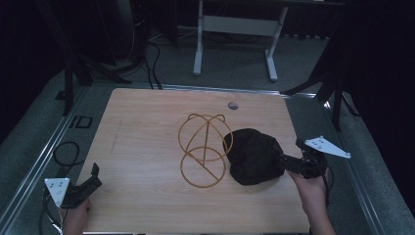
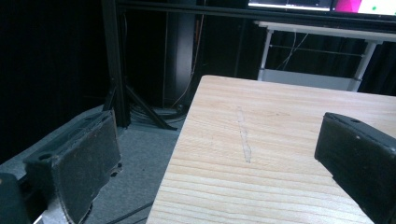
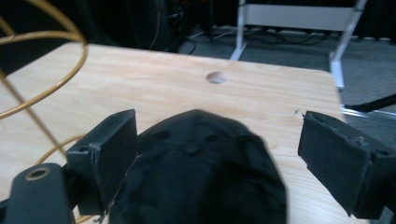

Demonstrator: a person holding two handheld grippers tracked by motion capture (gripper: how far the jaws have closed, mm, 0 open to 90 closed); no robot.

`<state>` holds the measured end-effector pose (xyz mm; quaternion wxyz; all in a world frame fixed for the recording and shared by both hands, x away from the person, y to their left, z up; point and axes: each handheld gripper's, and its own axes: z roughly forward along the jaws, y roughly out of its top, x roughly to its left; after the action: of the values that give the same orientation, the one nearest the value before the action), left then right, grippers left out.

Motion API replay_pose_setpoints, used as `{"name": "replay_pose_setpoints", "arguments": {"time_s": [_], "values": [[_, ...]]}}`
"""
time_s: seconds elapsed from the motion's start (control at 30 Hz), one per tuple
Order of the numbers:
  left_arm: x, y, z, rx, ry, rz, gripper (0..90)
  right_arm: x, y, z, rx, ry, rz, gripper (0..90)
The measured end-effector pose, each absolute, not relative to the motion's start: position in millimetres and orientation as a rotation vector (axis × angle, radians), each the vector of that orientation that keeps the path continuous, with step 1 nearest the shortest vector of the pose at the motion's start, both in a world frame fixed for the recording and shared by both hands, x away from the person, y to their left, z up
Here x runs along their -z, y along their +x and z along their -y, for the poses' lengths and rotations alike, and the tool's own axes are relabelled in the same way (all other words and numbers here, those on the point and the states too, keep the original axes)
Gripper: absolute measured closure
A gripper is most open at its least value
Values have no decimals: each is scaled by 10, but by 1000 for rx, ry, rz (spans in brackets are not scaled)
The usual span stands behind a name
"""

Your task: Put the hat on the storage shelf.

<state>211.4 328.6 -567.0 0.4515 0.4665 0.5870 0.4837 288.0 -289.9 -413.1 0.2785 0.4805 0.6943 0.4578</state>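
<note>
Right gripper [image 3: 215, 154]: jaws spread wide, nothing clamped, straddling the near edge of a black cap [image 3: 201, 172]. Cap sits on the table [image 1: 147, 127] right of centre, crown up with a small button on top, just beside a gold wire stand [image 1: 204, 149], possibly touching it.

Left gripper [image 2: 210, 158]: also released, empty, parked at the table's near-left corner, well apart from everything.

Handling, my read: the cap is soft fabric, light, will collapse and fold under the jaws rather than resist. Not slippery, not fragile. Best hold is probably a pinch on the brim or rim edge, where it's stiffer; I can't tell which way the brim faces. The wire stand looks light and may shift if bumped.
</note>
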Motion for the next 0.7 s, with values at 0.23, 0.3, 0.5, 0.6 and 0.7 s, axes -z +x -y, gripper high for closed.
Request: {"name": "replay_pose_setpoints", "arguments": {"time_s": [0.23,0.3,0.5,0.6,0.7], "values": [[5671,2113,-3289,-1191,1154,-1446,5,4316,2968,2687,-1153,1215,-1959,152],[5671,2112,-3289,-1191,1155,-1443,5,4444,3016,2627,-1124,1209,-1983,174],[5671,2113,-3290,-1187,1162,-1438,5,4664,3106,2618,-1071,1226,-2029,229],[5671,2113,-3290,-1187,1163,-1437,5,4727,3125,2621,-1060,1244,-2039,247],[5671,2113,-3289,-1187,1164,-1436,5,4848,3138,2629,-1028,1265,-2046,342]]}}
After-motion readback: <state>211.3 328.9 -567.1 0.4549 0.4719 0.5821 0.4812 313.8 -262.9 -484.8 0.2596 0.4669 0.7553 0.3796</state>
